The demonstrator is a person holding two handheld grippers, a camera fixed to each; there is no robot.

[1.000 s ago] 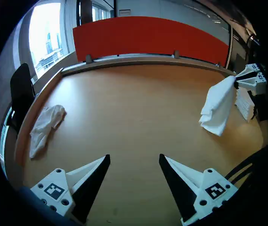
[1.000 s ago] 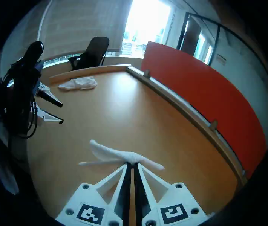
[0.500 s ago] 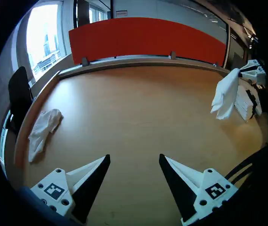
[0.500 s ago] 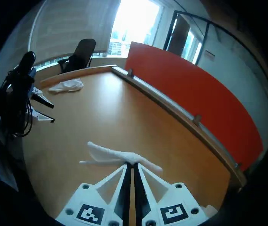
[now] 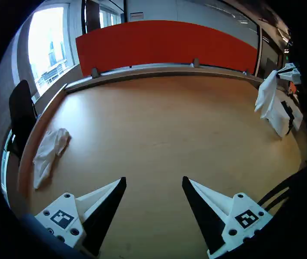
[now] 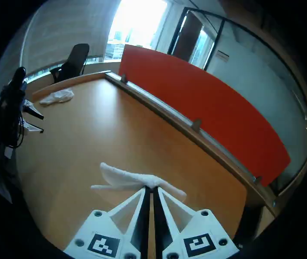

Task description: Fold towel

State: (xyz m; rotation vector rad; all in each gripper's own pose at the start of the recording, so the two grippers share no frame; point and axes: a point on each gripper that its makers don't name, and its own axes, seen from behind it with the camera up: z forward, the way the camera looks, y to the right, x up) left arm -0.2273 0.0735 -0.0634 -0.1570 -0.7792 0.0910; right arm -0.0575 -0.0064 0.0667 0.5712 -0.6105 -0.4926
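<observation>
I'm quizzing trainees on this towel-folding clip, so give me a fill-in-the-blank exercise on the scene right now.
The right gripper is ____ on the white towel.
The fingers of the left gripper stand ____, holding nothing.
The divider behind the table is ____.
The crumpled towel lies near the ____ chair.
Missing words: shut, open, red, black.

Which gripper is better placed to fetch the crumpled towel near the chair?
Probably the left gripper: open, empty, nearer the crumpled towel. The right gripper is shut on a second towel.
</observation>
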